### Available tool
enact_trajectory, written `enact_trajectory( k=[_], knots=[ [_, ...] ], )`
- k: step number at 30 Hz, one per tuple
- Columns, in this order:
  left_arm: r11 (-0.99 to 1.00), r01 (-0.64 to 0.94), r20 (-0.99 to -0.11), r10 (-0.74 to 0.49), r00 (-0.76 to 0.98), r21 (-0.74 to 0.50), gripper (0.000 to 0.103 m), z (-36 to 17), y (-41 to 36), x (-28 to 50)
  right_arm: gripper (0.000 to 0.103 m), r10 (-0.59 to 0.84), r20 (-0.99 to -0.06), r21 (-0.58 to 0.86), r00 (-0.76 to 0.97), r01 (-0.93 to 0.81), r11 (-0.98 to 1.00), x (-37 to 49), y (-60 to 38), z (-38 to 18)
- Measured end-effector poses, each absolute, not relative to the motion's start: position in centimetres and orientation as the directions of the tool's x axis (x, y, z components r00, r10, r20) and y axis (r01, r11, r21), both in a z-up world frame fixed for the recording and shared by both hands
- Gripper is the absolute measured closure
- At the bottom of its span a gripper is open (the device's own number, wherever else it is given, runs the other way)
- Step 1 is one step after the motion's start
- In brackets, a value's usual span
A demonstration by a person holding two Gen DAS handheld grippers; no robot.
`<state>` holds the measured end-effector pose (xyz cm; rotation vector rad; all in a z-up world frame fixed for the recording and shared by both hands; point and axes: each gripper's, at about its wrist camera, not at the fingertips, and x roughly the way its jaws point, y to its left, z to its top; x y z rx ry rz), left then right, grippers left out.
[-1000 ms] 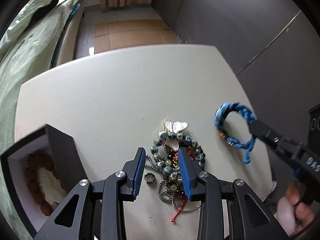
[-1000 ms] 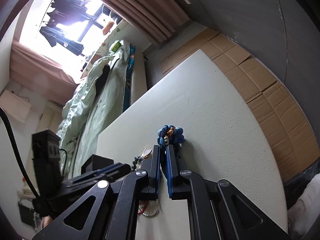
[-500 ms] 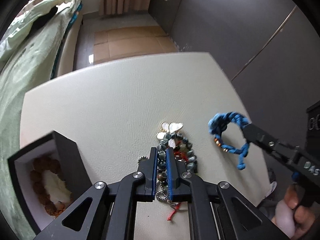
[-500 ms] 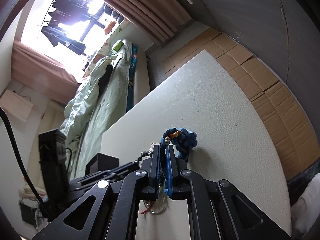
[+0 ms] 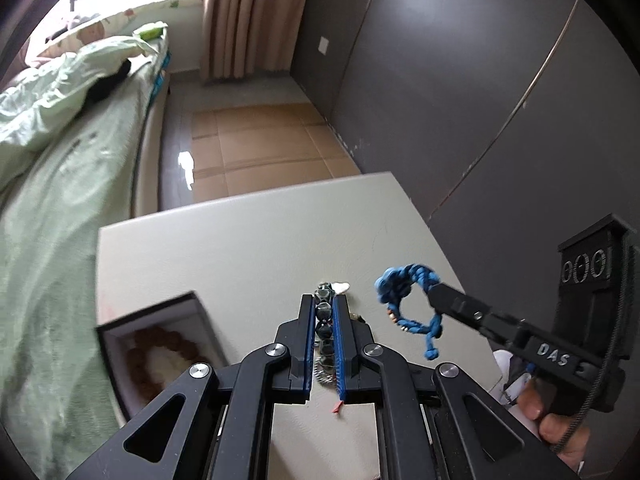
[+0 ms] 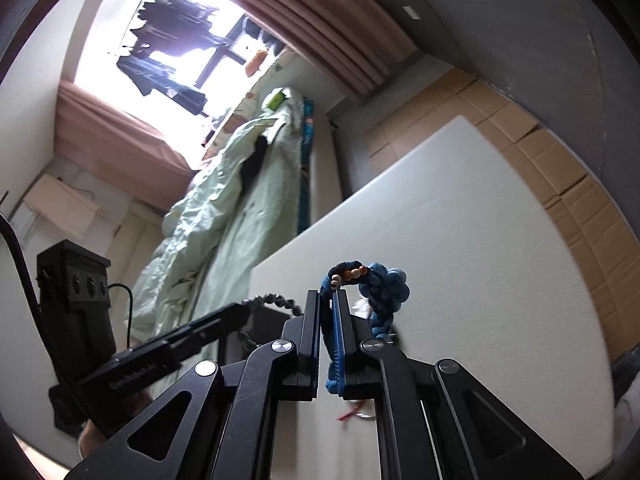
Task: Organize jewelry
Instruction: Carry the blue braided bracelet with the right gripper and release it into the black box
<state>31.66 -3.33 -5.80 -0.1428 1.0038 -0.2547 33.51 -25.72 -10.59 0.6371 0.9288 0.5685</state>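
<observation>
My left gripper [image 5: 323,299] is shut on a dark green bead bracelet [image 5: 323,312] and holds it lifted above the white table [image 5: 248,248]. In the right wrist view the bead bracelet [image 6: 276,301] hangs from the left gripper's tip. My right gripper [image 6: 327,294] is shut on a blue braided bracelet [image 6: 382,284] with small tan beads, held above the table. In the left wrist view the blue bracelet [image 5: 404,296] hangs from the right gripper to the right of my left fingers. A little leftover jewelry [image 5: 326,372] lies on the table below the left gripper.
An open black box [image 5: 120,330] with a white lining and a brown bead bracelet [image 5: 160,350] stands at the table's left edge. A bed with green bedding [image 5: 60,152] lies left of the table. A dark wall [image 5: 460,80] is on the right, with cardboard on the floor.
My left gripper shut on the green bead bracelet in the pile and lifted it. My right gripper has risen a little with the blue bracelet.
</observation>
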Motion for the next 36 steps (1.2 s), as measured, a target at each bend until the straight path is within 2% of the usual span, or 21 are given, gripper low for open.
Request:
enact_trajectory(
  k=[11,24,25,26,27,29,36],
  knots=[
    [0.971,0.084,-0.792,-0.230,0.566,-0.222,0.094,-3.6,1.6,29.0,0.096,0.752,-0.504,0.718,0.425,-0.278,0.638,32.5,-20.3,-9.4],
    [0.964,-0.030,-0.832,-0.213,0.511,-0.265,0.092,-7.6,6.8,28.4,0.096,0.782,-0.494,0.708,0.381,-0.347,0.616,30.9,-15.2,-8.5],
    [0.962,-0.046,-0.839,-0.210,0.501,-0.268,0.089,-8.0,7.2,28.4,0.096,0.784,-0.495,0.706,0.375,-0.352,0.614,30.8,-14.8,-8.5],
    [0.961,-0.064,-0.845,-0.203,0.495,-0.269,0.079,-8.3,7.7,28.4,0.096,0.785,-0.497,0.705,0.369,-0.356,0.613,30.8,-14.5,-8.6],
    [0.960,-0.073,-0.845,-0.201,0.496,-0.272,0.057,-8.4,8.1,28.3,0.096,0.786,-0.500,0.703,0.363,-0.360,0.613,30.7,-14.1,-8.6],
    [0.954,-0.079,-0.827,-0.207,0.523,-0.288,0.037,-8.3,9.0,27.7,0.096,0.789,-0.503,0.700,0.354,-0.369,0.612,30.8,-13.4,-8.7],
    [0.946,-0.123,-0.810,-0.184,0.557,-0.300,0.037,-8.0,11.9,26.2,0.096,0.812,-0.489,0.702,0.318,-0.409,0.583,30.6,-11.4,-8.6]
  ],
)
